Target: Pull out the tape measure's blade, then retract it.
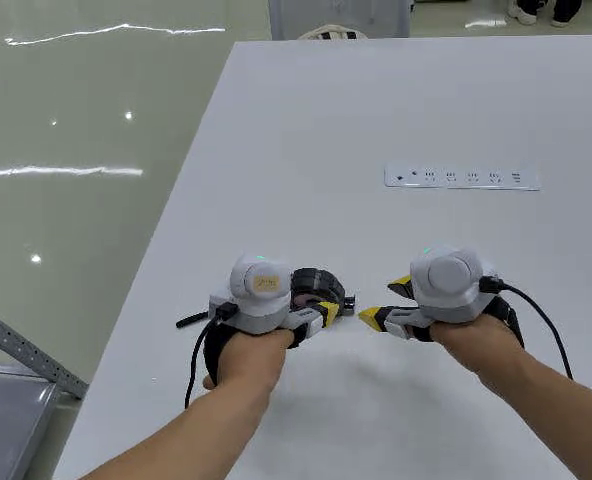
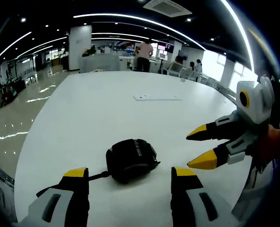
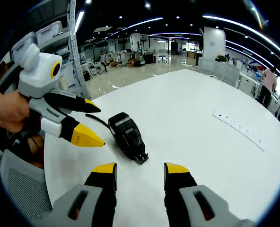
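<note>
I see one black tape measure point(image 3: 128, 137) lying on the white table point(image 1: 376, 100), well to the near side of the single power strip point(image 1: 461, 178). My right gripper view shows the blade tip sitting at the case mouth; the left gripper view shows the case's back and its strap instead. There are two grippers, the left gripper point(image 2: 129, 174) and the right gripper point(image 3: 141, 168), both spread wide and holding nothing, both on the strip's near side.
</note>
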`<state>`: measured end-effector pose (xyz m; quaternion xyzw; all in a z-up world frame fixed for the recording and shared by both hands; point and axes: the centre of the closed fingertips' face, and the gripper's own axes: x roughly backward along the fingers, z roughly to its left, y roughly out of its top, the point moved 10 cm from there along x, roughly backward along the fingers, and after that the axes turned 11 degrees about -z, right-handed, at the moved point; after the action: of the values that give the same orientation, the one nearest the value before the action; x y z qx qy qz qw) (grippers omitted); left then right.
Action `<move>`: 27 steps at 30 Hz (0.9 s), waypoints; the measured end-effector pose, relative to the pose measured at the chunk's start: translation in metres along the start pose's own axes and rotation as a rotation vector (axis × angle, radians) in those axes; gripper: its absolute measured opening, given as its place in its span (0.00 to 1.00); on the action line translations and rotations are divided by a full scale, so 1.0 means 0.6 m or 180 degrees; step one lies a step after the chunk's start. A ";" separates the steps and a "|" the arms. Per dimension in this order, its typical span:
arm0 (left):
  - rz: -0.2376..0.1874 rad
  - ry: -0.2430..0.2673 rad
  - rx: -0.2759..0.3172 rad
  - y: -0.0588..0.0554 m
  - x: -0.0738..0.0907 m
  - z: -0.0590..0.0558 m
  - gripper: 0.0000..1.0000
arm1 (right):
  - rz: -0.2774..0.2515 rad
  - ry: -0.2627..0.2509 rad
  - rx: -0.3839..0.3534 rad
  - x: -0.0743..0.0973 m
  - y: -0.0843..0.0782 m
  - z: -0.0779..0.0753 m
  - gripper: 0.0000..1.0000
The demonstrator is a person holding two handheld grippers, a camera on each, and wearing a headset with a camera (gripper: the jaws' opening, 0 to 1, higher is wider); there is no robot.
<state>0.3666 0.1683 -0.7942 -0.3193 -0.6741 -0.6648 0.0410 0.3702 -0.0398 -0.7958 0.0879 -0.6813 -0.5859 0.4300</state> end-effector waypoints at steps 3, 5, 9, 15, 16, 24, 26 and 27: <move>0.0060 0.0032 0.0021 -0.004 0.009 0.000 0.69 | -0.0054 -0.0081 -0.0103 0.018 0.000 0.006 0.41; 0.0059 0.0055 0.0023 -0.006 0.015 0.000 0.72 | -0.0084 -0.0123 -0.0138 0.031 -0.001 0.011 0.41; 0.0054 0.0090 -0.0025 -0.009 0.030 -0.002 0.77 | -0.0114 -0.0223 -0.0250 0.055 -0.009 0.018 0.40; 0.0007 0.0127 0.0000 -0.013 0.046 -0.009 0.83 | -0.0198 -0.0406 -0.0392 0.091 -0.014 0.023 0.45; -0.0016 0.0131 -0.0030 -0.013 0.050 -0.011 0.84 | -0.0206 -0.0424 -0.0390 0.098 -0.014 0.025 0.46; -0.0139 0.0141 -0.0021 -0.010 0.075 -0.023 0.91 | -0.0274 -0.0478 -0.0470 0.132 -0.014 0.036 0.49; -0.0174 0.0139 0.0031 -0.007 0.082 -0.026 0.92 | -0.0269 -0.0459 -0.0500 0.139 -0.013 0.042 0.49; -0.0168 0.0140 0.0035 -0.007 0.085 -0.026 0.93 | -0.0277 -0.0463 -0.0527 0.142 -0.012 0.045 0.50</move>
<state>0.3185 0.1732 -0.7715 -0.2865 -0.6848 -0.6688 0.0401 0.2967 -0.0757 -0.7597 0.0388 -0.6555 -0.6631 0.3594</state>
